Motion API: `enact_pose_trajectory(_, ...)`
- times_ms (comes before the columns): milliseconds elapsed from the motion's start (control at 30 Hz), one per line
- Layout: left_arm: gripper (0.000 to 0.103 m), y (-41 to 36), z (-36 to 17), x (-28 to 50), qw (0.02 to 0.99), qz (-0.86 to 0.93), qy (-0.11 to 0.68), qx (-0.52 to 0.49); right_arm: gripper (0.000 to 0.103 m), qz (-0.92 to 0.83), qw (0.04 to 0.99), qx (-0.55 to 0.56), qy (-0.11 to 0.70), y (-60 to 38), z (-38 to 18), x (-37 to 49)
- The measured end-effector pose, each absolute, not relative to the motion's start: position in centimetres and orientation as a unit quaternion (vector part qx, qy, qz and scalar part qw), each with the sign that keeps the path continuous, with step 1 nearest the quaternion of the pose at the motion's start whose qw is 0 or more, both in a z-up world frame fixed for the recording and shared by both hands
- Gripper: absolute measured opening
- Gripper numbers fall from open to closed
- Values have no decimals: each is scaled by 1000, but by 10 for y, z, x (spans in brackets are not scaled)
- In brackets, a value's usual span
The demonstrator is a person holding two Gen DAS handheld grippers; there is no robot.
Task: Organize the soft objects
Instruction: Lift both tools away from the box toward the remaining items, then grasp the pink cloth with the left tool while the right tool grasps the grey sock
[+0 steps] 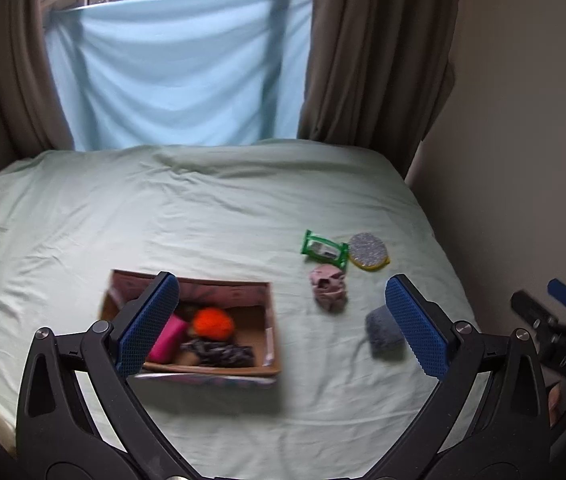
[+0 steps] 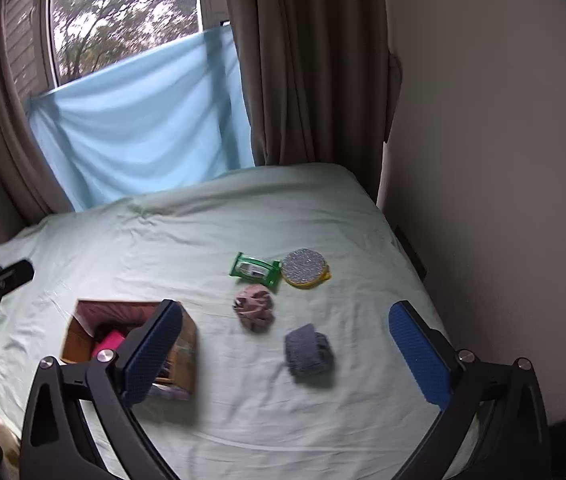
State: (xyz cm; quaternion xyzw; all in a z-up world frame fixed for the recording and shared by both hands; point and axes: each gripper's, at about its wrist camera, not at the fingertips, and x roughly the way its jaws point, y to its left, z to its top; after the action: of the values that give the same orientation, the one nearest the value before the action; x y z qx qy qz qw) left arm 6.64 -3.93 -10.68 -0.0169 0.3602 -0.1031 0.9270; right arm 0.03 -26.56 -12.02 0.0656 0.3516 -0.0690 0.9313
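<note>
While both tools hang above the bed with nothing between their blue pads, 4 soft things lie loose on the sheet to the right of the cardboard box: a grey rolled cloth, a pink crumpled cloth, a green wipes packet and a round scrubber touching the packet's end. The box already holds a pink roll, an orange fluffy ball and a dark patterned cloth.

The right tool has its fingers spread wide, and the grey roll sits nearest its centre line, so that looks like the sensible next pick. The left tool is spread just as wide, near the box.

To do it well, I would lower the right tool straight over the grey roll, straddle its middle across the short side, and close gently so the roll stays wound. Pressing into the mattress could snag the sheet, so stop just at the fabric.
</note>
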Motion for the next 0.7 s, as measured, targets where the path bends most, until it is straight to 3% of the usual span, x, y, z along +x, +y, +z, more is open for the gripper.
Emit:
enact_pose_trajectory(300,103,-121,-179,131,916,-108,387,-12,103,-35,918,40,393,-315,-188,42)
enact_pose_trajectory(700,103,-185,-339,227,883,-126,451,17,103,24,903,30,429,-324,-327,100)
